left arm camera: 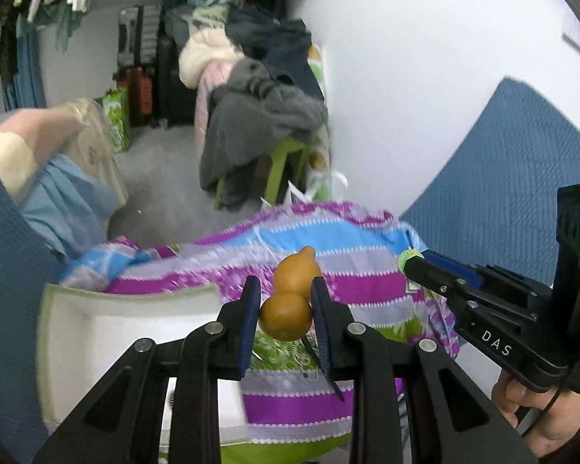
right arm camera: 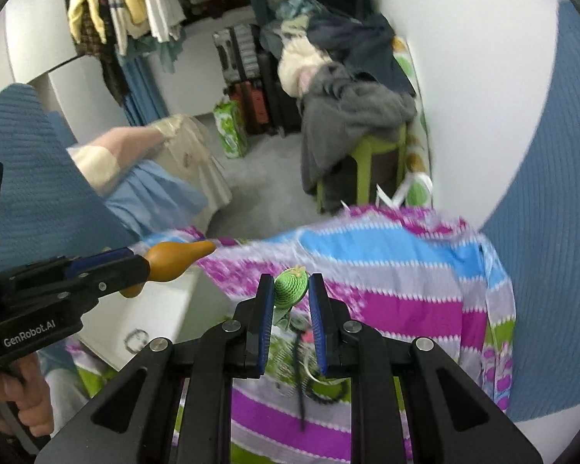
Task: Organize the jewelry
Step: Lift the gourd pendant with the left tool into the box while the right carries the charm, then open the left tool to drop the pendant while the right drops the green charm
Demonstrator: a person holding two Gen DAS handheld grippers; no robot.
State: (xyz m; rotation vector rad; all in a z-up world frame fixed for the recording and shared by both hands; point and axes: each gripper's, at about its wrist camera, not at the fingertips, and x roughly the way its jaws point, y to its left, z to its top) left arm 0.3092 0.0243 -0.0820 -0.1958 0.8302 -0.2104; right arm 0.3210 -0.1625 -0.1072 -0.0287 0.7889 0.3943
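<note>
The brown gourd pendant [left arm camera: 290, 301] sits clamped between the left tongs [left arm camera: 286, 301], raised above the striped cloth [left arm camera: 367, 270]. The green woven charm [right arm camera: 290, 290] is clamped in the right tongs [right arm camera: 290, 297], with its dark cord [right arm camera: 301, 379] hanging down toward the cloth. A white tray [left arm camera: 135, 328] lies at the cloth's left edge. A hand [left arm camera: 541, 413] grips the right handle.

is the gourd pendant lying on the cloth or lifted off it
Lifted off. The left tool is clamped on the gourd pendant's lower bulb, holding it in the air above the striped cloth.
</note>
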